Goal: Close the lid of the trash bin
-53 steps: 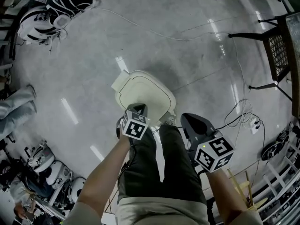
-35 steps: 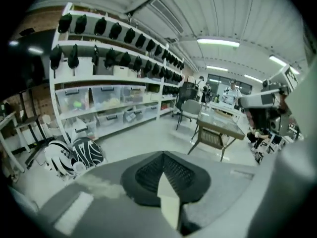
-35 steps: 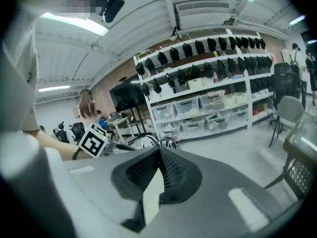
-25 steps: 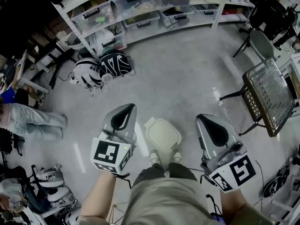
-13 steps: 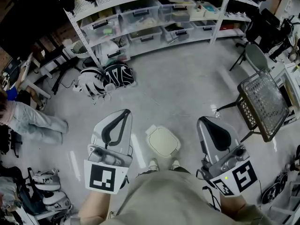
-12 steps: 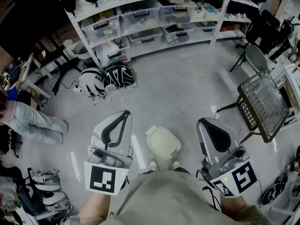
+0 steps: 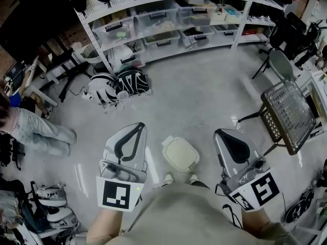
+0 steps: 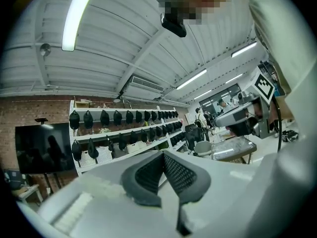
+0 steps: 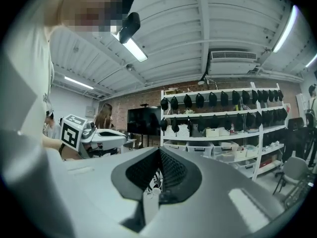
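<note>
Grey floor (image 7: 204, 96) bore the trash bin (image 7: 180, 153), lid down, so left gripper (image 7: 136, 128) and right gripper (image 7: 223, 133) presumably idled beside it, jaws together, empty.

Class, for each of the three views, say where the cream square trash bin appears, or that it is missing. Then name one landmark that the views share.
Head view: the cream square trash bin sits at lower centre.
Left gripper view: not in it; the camera looks upward at shelves and ceiling.
Right gripper view: not in it either.
Shared landmark: the white shelving rack, along the top in the head view, mid-left in the left gripper view, and mid-right in the right gripper view.
</note>
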A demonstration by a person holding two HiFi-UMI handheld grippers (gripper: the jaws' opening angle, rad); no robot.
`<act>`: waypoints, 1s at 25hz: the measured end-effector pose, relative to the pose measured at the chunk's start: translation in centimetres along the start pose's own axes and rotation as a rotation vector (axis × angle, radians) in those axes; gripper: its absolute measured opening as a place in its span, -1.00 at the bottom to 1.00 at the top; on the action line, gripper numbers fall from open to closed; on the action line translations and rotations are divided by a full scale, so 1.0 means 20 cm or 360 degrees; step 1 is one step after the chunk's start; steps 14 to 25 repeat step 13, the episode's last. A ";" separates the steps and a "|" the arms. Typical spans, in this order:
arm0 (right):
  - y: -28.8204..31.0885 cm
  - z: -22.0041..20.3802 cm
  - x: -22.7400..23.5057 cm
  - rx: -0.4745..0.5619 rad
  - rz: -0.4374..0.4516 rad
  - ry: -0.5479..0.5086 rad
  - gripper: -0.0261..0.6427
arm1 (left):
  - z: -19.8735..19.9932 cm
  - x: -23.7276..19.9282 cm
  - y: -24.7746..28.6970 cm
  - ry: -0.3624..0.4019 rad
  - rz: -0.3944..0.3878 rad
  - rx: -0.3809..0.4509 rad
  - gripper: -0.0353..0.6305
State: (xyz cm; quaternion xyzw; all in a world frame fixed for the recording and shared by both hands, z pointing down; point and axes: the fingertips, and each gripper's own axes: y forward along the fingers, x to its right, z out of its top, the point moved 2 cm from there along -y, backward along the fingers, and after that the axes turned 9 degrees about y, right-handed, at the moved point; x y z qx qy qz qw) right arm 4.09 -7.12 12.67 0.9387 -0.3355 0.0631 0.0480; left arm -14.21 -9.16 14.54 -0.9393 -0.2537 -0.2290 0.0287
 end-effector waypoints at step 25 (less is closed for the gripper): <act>0.02 -0.05 -0.03 -0.0067 -0.0062 -0.0009 -0.91 | -0.07 -0.03 -0.06 -0.0041 -0.0020 -0.0015 -0.88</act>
